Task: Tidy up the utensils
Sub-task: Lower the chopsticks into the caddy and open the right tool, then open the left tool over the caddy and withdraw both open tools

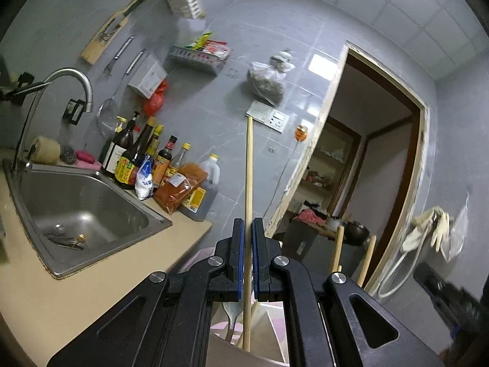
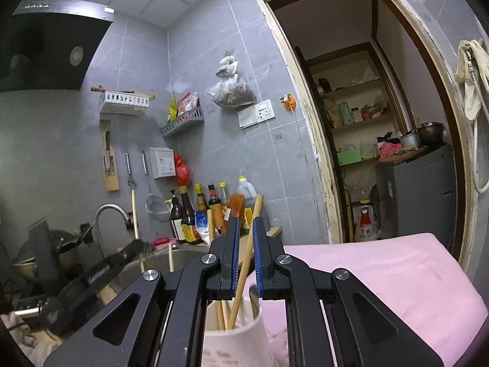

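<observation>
My left gripper is shut on a long pale wooden chopstick that stands upright between the blue pads, its lower end over a white utensil holder with a metal spoon in it. My right gripper has a wooden chopstick leaning between its slightly parted jaws; whether they grip it I cannot tell. The chopstick's foot rests in the white holder with other chopsticks. The left gripper shows at the left of the right wrist view.
A steel sink with tap lies left, with utensils at its bottom. Sauce bottles line the counter. A pink cloth covers the surface under the holder. An open doorway is right.
</observation>
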`<action>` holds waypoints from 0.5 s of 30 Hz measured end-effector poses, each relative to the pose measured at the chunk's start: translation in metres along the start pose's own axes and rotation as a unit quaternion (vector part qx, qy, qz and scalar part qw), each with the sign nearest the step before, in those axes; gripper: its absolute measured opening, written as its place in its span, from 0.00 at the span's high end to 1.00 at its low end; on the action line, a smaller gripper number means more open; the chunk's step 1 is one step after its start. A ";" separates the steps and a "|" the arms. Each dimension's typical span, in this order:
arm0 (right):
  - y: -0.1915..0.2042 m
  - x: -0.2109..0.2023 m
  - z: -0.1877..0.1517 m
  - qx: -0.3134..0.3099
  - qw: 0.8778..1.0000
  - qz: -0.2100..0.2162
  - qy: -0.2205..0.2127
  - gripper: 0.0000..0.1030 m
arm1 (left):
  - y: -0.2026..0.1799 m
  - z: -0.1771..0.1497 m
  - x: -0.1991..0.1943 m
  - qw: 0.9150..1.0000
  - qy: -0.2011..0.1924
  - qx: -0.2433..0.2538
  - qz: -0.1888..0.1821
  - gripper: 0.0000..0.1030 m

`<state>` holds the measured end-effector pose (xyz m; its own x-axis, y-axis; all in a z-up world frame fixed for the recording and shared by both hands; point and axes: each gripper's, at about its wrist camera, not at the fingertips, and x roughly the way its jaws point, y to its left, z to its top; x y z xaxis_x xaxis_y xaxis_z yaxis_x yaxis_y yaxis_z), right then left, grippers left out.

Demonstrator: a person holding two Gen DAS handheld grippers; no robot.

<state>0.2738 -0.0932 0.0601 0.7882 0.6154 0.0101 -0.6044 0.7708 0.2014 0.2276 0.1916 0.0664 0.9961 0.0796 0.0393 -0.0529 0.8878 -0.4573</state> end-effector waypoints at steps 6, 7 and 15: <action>0.000 -0.007 -0.008 -0.005 1.000 0.002 -0.003 0.91 | -0.008 -0.002 -0.003 0.999 -0.005 0.030 0.011 0.97; 0.001 -0.008 -0.010 -0.005 1.000 0.003 -0.002 0.91 | -0.011 -0.003 -0.002 0.999 -0.005 0.037 0.011 0.97; 0.009 -0.015 -0.010 -0.021 1.000 0.016 -0.009 0.74 | -0.025 -0.010 -0.011 0.995 0.030 0.096 0.006 0.96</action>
<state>0.2559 -0.0938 0.0520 0.7700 0.6372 0.0336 -0.6335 0.7570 0.1603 0.2187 0.1643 0.0683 0.9975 0.0678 -0.0206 -0.0709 0.9576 -0.2792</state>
